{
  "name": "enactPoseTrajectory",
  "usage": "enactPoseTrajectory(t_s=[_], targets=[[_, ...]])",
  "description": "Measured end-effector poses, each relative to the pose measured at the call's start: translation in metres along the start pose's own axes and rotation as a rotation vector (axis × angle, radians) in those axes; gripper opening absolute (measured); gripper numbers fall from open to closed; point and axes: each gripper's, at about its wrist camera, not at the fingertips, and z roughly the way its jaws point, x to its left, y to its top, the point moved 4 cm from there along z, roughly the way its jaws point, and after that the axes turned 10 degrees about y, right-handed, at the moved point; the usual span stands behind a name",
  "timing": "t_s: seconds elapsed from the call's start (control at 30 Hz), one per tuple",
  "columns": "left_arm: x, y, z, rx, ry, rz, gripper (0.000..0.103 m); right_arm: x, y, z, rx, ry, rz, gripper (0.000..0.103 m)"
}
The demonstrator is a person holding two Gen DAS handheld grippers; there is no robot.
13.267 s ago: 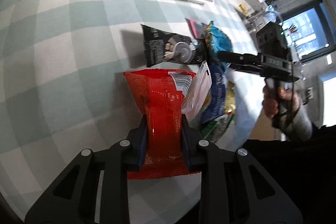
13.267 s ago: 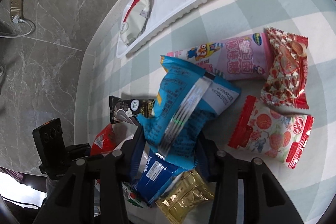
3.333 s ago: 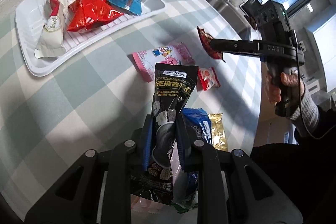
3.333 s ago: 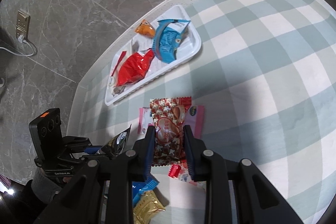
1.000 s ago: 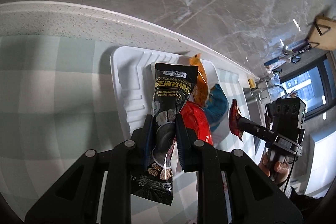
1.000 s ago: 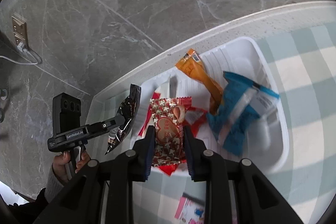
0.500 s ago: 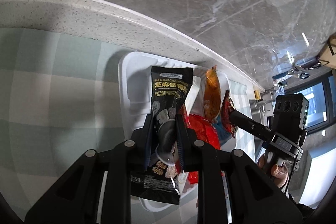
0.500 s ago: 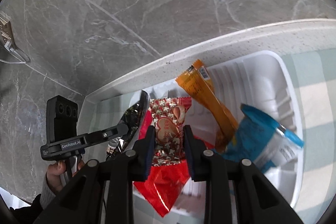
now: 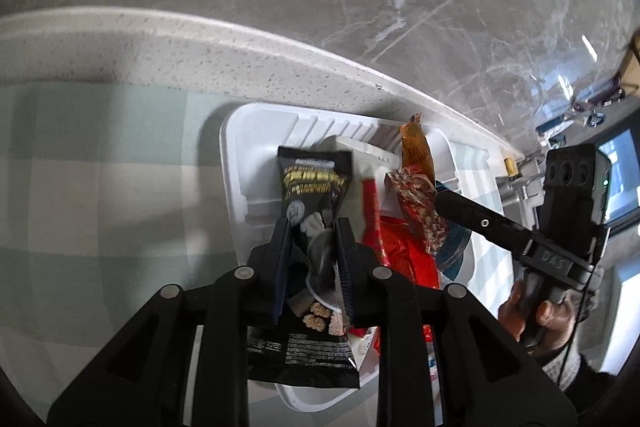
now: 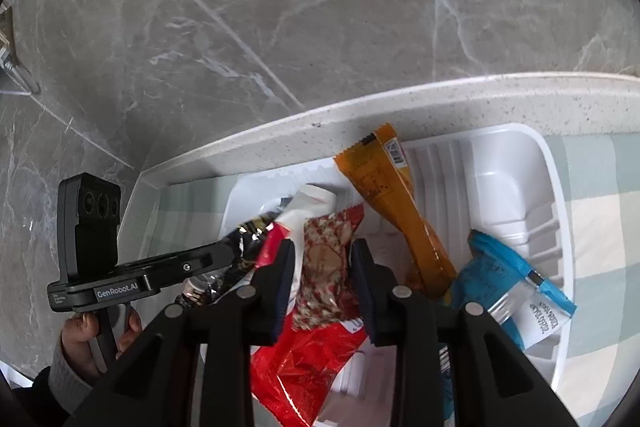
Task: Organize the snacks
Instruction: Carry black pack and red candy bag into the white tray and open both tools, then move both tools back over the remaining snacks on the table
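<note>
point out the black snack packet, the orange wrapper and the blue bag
black snack packet [image 9: 314, 183]: left wrist view, on its gold-lettered upper panel
orange wrapper [image 10: 384, 187]: right wrist view, on its flat upper half
blue bag [image 10: 500, 275]: right wrist view, on its blue front

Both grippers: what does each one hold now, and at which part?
The left gripper holds the black packet near its middle. The right gripper holds the red patterned packet, also near its middle.

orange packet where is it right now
In the right wrist view, the orange packet lies in the white tray, between the held red-patterned packet and the blue packet.
</note>
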Motion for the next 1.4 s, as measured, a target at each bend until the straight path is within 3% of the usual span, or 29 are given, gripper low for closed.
enactPoseTrajectory(t_s=[0.07, 0.5, 0.97, 1.4], targets=[[-0.003, 0.001, -0.005, -0.021, 0.017, 0.016, 0.02, 0.004, 0.0, -0.004, -0.012, -0.001, -0.011, 0.043], [-0.025, -0.015, -0.05, -0.11, 0.064, 0.126, 0.021, 0.029, -0.032, -0.054, -0.064, -0.004, -0.092, 0.048], [-0.074, -0.102, -0.092, -0.1, 0.149, 0.363, 0.021, 0.076, -0.112, -0.095, -0.028, -0.01, -0.21, 0.049], [-0.108, -0.176, -0.112, -0.078, 0.204, 0.509, 0.021, 0.087, -0.177, -0.121, -0.008, -0.022, -0.202, 0.049]])
